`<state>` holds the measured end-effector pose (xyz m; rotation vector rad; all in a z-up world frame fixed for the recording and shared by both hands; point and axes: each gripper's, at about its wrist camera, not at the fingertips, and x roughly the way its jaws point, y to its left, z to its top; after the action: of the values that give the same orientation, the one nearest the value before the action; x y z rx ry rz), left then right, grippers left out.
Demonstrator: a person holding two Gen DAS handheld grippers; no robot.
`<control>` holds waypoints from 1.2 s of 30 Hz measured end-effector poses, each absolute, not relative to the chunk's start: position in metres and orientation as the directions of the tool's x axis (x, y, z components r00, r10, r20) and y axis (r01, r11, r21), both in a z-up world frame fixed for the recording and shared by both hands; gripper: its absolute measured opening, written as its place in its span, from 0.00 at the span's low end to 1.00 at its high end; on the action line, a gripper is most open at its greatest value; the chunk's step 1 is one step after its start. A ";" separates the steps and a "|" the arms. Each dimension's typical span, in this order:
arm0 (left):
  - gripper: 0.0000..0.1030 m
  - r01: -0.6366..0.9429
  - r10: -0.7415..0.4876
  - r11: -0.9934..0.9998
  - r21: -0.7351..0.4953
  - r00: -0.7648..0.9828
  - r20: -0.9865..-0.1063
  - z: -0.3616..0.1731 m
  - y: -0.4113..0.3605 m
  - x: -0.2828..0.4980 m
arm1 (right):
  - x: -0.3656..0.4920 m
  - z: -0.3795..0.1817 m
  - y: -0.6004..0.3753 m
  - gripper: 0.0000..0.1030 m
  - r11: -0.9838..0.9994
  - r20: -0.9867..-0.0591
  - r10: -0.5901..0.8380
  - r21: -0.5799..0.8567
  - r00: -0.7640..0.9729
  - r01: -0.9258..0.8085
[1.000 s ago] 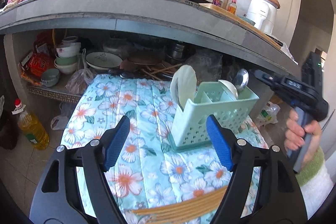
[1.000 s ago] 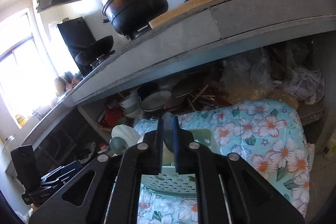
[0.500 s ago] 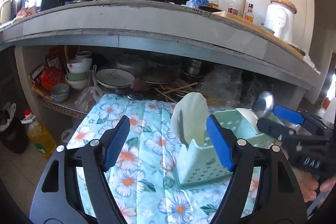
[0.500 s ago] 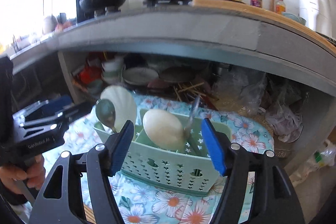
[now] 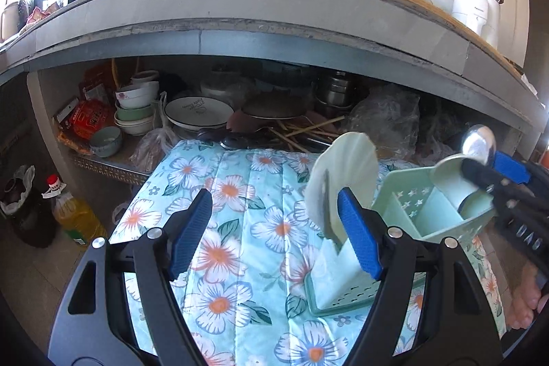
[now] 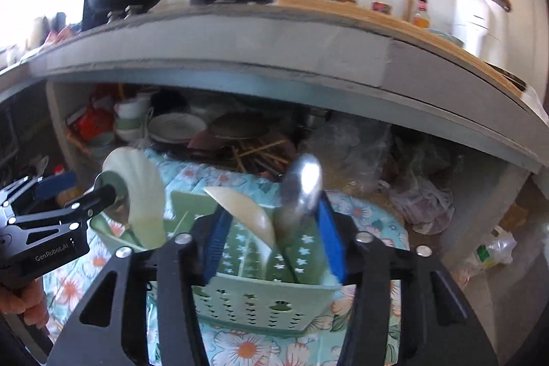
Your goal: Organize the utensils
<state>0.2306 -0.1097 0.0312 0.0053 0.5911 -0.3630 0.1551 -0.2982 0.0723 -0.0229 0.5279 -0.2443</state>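
Two grippers we hold: the left gripper (image 5: pixel 274 228), fingers apart and empty, beside the green utensil caddy (image 5: pixel 405 249) on the floral cloth (image 5: pixel 233 228); the right gripper (image 6: pixel 271 242) closing around its metal ladle (image 6: pixel 302 184).

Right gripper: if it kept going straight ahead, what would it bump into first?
Probably the metal spoon standing in the green utensil basket. It sits between the right gripper and its closing jaws, with the basket's rim just below. Depth is hard to judge.
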 end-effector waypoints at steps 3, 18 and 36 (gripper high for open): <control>0.69 0.335 -0.340 0.935 -0.114 0.761 -0.553 0.028 -0.107 0.234 | 0.147 0.074 -0.311 0.17 0.958 -0.483 -0.275 -0.058 0.832 0.282; 0.69 0.333 -0.342 0.935 -0.121 0.759 -0.553 0.026 -0.107 0.234 | 0.113 0.067 -0.361 0.05 0.906 -0.507 -0.314 0.092 0.803 0.412; 0.77 0.384 -0.402 0.914 -0.129 0.820 -0.407 0.063 -0.056 0.155 | -0.001 0.064 -0.351 0.45 0.920 -0.533 -0.154 0.231 0.832 0.318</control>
<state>0.1549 -0.0562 0.0634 -0.0414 0.4420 -0.4188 -0.0007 -0.3510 0.0643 0.3196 0.5331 -0.2544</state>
